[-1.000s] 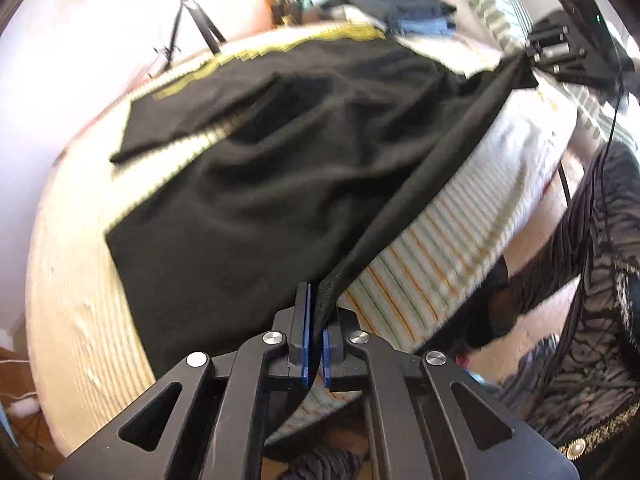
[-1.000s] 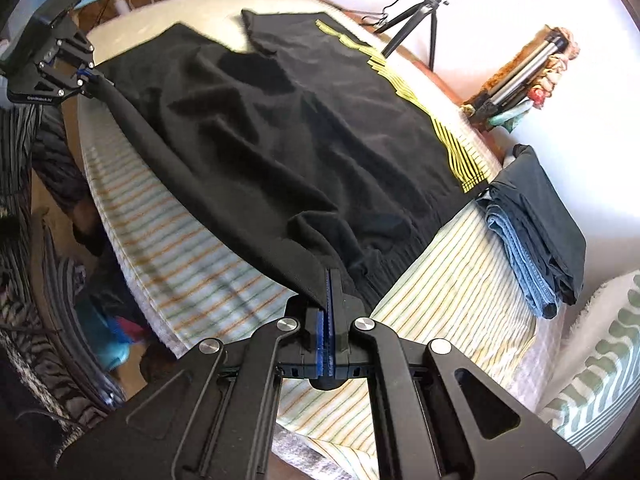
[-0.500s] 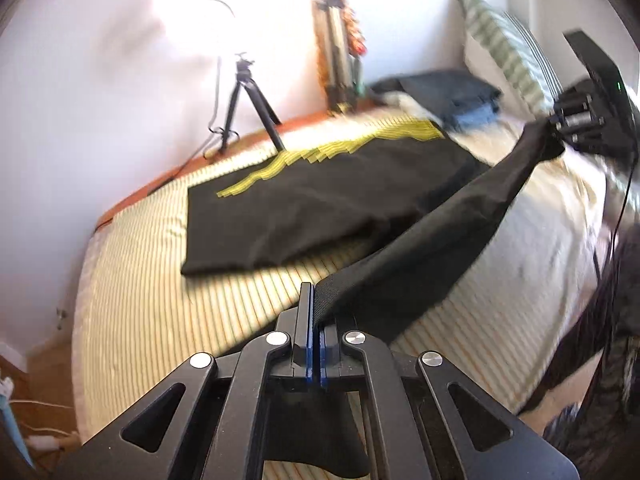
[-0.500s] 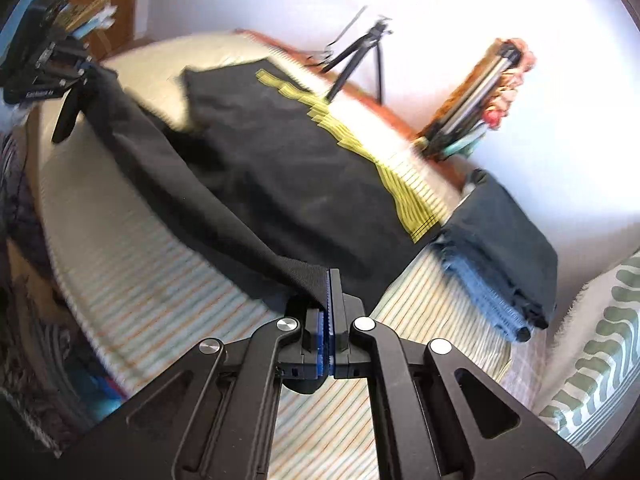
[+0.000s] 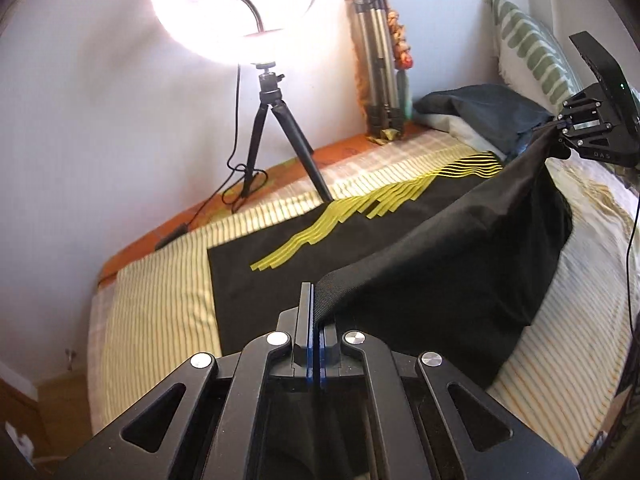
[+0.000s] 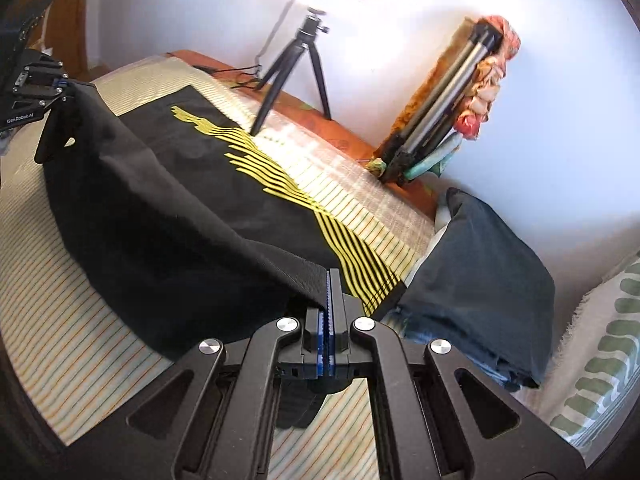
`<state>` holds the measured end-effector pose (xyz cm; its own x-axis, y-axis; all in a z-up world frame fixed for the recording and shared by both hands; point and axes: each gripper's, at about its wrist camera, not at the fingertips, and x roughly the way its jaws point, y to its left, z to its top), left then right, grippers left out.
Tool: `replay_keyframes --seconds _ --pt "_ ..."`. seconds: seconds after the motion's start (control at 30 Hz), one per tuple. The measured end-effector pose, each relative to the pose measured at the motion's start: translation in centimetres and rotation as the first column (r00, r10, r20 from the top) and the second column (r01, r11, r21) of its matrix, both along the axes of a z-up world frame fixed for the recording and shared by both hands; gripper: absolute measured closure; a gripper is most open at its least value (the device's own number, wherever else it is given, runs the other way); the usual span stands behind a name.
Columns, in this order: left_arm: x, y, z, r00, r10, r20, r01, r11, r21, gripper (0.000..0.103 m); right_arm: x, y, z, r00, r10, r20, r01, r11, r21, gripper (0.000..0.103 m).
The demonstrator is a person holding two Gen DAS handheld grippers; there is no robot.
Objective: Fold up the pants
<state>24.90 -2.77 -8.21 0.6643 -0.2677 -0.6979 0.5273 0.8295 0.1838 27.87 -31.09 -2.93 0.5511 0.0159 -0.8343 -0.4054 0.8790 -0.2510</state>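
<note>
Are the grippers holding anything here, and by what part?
Both hold the black pants: the left gripper and the right gripper each pinch one end of its lifted near edge.

The lifted black pants (image 5: 460, 264) hide the near part of the striped bed (image 5: 160, 320) beneath them and, in the right wrist view, cover the lower layer of their own fabric from 9 to 6 o'clock, so how that layer lies cannot be told. The ring light (image 5: 232, 0) is blown out to white (its top is cut by the frame at 12 o'clock), and the green-patterned pillow (image 6: 600, 360) runs out of the picture at 4 o'clock. The left gripper (image 5: 314, 312) hides the pinched hem between its pads, and the blue garment under the folded dark clothes (image 6: 488, 276) shows only as a sliver.
</note>
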Motion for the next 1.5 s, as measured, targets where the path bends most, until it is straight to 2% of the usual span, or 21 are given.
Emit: replay_keyframes --seconds 0.07,0.2,0.4,0.67,0.8,0.87,0.93,1.03,1.17,1.23,1.3,1.4,1.5 --pt "2.0 -0.3 -0.3 1.000 -0.002 0.000 0.002 1.000 0.023 0.103 1.8 -0.8 -0.7 1.000 -0.020 -0.023 0.020 1.000 0.017 0.103" --pt "5.5 -0.9 -1.7 0.999 -0.005 -0.049 0.006 1.000 0.028 0.103 4.9 -1.8 -3.1 0.996 -0.044 -0.082 0.047 0.999 0.027 0.103" --pt "9.4 -2.7 -4.4 0.997 -0.020 -0.081 0.028 0.995 0.097 0.103 9.2 -3.1 -6.8 0.985 -0.077 -0.156 0.081 0.997 0.017 0.103" --pt "14.0 -4.4 -6.7 0.992 -0.035 -0.122 0.053 0.987 0.149 0.103 12.3 -3.7 -9.6 0.971 -0.110 -0.214 0.106 0.994 -0.031 0.103" --pt "16.0 -4.0 -7.7 0.984 -0.006 -0.177 0.033 0.988 0.150 0.094 12.9 -3.7 -11.1 0.961 -0.107 -0.256 0.097 0.994 -0.049 0.103" --pt "17.0 -3.0 -7.5 0.981 0.042 -0.191 -0.018 0.992 0.126 0.085 13.1 -3.8 -11.6 0.957 -0.108 -0.270 0.099 0.994 -0.048 0.103" --pt "17.7 -1.9 -7.1 0.974 0.073 -0.216 -0.052 0.994 0.101 0.069 13.3 -3.9 -11.9 0.951 -0.112 -0.287 0.104 0.994 -0.043 0.103" --pt "18.0 -0.5 -5.9 0.979 0.103 -0.175 -0.085 0.990 0.111 0.065 13.7 -4.2 -11.9 0.944 -0.124 -0.307 0.123 0.992 -0.022 0.103" --pt "18.4 2.6 -3.3 0.975 0.181 -0.132 -0.172 0.982 0.075 0.062 13.8 -4.6 -11.2 0.939 -0.143 -0.313 0.152 0.988 0.005 0.091" --pt "18.2 4.5 -1.7 0.970 0.216 -0.113 -0.212 0.976 0.046 0.062 13.6 -4.6 -10.8 0.939 -0.154 -0.306 0.166 0.986 0.012 0.077" --pt "17.9 6.1 -0.6 0.965 0.239 -0.111 -0.239 0.971 0.016 0.062 13.3 -4.6 -10.3 0.944 -0.172 -0.280 0.178 0.984 -0.005 0.045" --pt "16.2 8.7 0.2 0.957 0.255 -0.139 -0.262 0.964 -0.034 0.062 12.4 -4.1 -9.1 0.960 -0.171 -0.223 0.167 0.985 -0.039 0.042" --pt "14.2 9.1 -0.4 0.961 0.199 -0.190 -0.216 0.974 -0.070 0.062 11.3 -3.9 -7.7 0.964 -0.181 -0.196 0.185 0.983 -0.002 0.042"
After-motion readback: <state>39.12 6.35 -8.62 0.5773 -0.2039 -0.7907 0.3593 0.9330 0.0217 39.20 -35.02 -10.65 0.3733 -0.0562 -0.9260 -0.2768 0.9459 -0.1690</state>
